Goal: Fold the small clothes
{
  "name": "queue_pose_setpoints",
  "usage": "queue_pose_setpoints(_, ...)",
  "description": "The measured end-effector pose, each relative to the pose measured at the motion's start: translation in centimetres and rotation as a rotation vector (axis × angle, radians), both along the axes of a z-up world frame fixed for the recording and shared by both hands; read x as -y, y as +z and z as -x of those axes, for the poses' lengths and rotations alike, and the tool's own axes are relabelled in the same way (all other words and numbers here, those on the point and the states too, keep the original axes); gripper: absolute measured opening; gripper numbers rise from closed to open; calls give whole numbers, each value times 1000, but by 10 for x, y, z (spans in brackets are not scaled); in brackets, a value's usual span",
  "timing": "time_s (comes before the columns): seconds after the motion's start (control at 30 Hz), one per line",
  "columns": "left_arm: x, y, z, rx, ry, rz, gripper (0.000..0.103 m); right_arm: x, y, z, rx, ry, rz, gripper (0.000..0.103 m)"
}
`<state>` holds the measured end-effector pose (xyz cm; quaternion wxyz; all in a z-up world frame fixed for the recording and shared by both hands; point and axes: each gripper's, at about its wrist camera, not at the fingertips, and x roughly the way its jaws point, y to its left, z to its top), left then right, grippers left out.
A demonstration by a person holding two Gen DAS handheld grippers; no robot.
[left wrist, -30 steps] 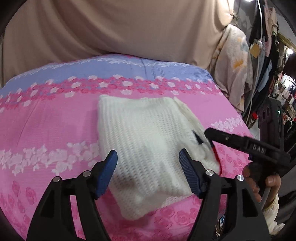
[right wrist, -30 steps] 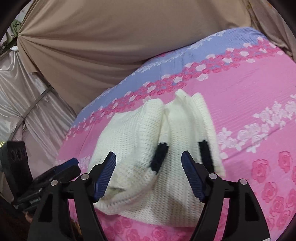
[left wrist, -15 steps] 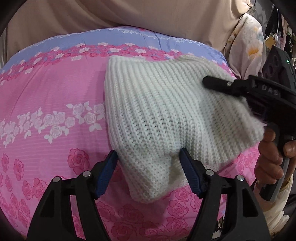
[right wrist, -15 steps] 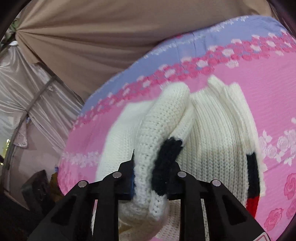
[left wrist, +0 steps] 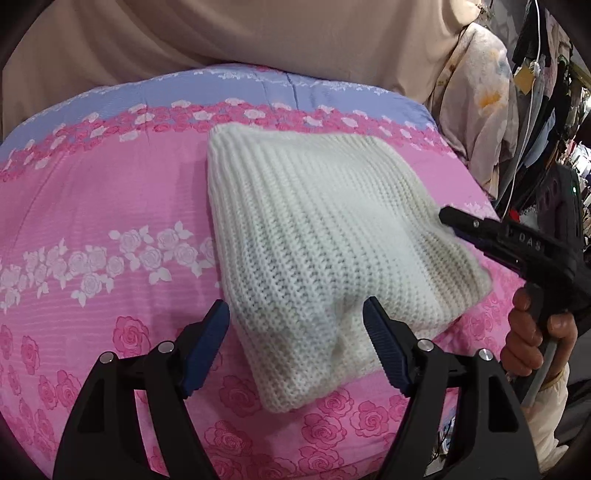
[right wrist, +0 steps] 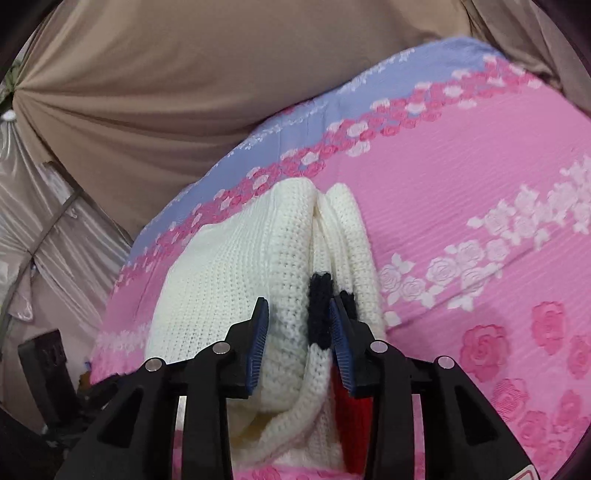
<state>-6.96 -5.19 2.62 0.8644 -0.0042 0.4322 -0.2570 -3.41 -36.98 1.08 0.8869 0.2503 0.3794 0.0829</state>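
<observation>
Bed sheet (left wrist: 110, 206): pink, rose print, band of white roses across middle, lilac-blue strip along far edge. Beige curtain (left wrist: 258, 33) hangs behind bed. Floral cloth (left wrist: 476, 110) drapes at right of bed. Hanging clothes (left wrist: 546, 122) at far right, blurred. Shiny grey drape (right wrist: 44, 236) at left.

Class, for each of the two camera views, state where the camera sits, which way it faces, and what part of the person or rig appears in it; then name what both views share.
Left wrist: on the left gripper, facing across the folded white sweater; open jaws, plus the right gripper and the person's hand.
Right wrist: on the right gripper, facing the sweater's edge, jaws pinching it.
Shared: sweater and pink floral bedsheet.
</observation>
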Motion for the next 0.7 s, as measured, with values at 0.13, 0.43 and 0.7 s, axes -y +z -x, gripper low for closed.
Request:
queue_pose_setpoints(0.13, 0, 22, 0, 74, 22, 32, 85, -23, 9, 23, 25, 111, 15, 44)
queue_pose_setpoints(0.43, 25, -13, -8, 1, -35, -110, 86, -3, 10, 67, 97, 69, 6, 10)
queue_pose_setpoints(0.7, 12, -58, 0, -110, -40, -171, 85, 19, -59, 75, -100, 8, -32, 9)
